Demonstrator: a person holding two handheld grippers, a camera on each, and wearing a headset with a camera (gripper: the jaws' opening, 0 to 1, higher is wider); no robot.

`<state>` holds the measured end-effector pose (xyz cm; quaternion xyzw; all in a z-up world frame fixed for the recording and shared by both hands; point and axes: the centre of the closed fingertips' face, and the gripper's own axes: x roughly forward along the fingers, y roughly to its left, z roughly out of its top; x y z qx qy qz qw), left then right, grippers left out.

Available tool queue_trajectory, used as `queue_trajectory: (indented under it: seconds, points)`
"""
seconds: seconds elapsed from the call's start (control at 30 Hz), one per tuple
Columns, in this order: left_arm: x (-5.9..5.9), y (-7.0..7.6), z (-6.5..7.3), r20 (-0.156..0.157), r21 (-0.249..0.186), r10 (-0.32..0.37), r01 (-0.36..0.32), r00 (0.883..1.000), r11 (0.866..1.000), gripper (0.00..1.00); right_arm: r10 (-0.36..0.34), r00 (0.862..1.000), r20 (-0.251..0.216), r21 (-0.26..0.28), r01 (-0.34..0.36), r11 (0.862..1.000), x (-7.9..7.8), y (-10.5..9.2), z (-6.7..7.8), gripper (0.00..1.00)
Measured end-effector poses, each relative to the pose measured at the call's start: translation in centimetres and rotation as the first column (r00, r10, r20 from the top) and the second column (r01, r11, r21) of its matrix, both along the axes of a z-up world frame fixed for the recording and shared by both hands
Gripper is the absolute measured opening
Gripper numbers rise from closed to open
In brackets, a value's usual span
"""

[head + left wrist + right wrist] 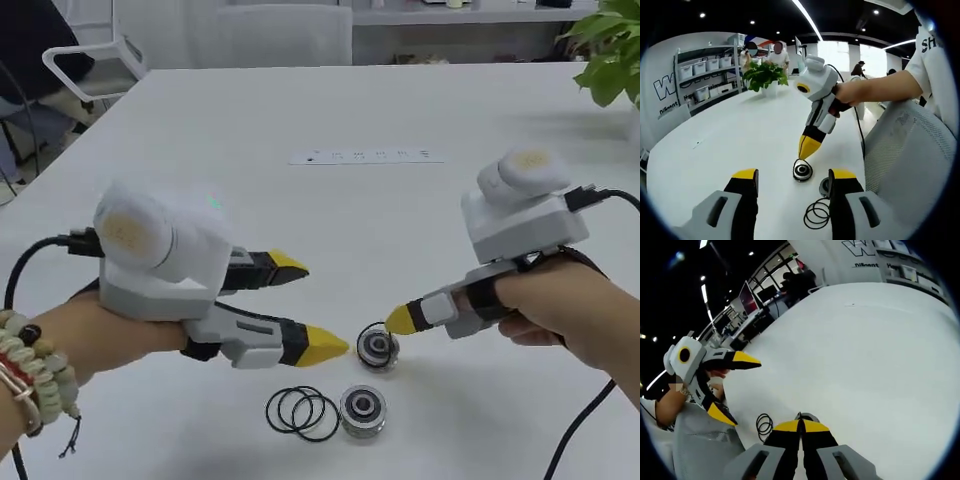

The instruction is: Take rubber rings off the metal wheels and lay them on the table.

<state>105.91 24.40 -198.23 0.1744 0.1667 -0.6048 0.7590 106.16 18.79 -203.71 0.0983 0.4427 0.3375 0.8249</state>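
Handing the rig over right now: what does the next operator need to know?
Left gripper: open, holding nothing, hovering beside the wheels.
Right gripper: shut, apparently pinching a rubber ring partly off the far metal wheel.
Done: several loose rings lie on the table beside the near wheel.
Left: pull this ring free and lay it down. I can't tell whether the near wheel has any rings on it, so check.

The head view looks forward and down from above the near edge of the broad white counter [400, 120], close over the left claw [325, 308] and right claw [392, 320]. Each claw view sits low over the counter, facing the opposite claw across it. All three views share the small silver metal wheel [377, 347] and loose black rubber rings [300, 410].
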Motion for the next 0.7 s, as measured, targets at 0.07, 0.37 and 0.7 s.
queue_trajectory:
  seconds: [0.07, 0.37, 0.7]
  points:
    - [-0.2, 0.2, 0.9, -0.004, -0.017, 0.011, -0.011, 1.000, 1.000, 0.57, -0.010, 1.000, 0.016, 0.015, 0.009, 1.000, 0.3, 0.0, 0.6, 0.00]
    - [-2.1, 2.0, 5.3, 0.022, -0.088, 0.022, -0.020, 1.000, 0.996, 0.69, -0.040, 0.998, 0.048, 0.060, 0.037, 0.998, 0.8, -0.3, 2.1, 0.00]
    - [-3.9, 5.9, 5.1, 0.026, -0.070, 0.080, -0.078, 0.996, 0.995, 0.79, -0.046, 0.996, 0.071, 0.119, 0.037, 0.992, 0.9, 0.2, 3.7, 0.00]
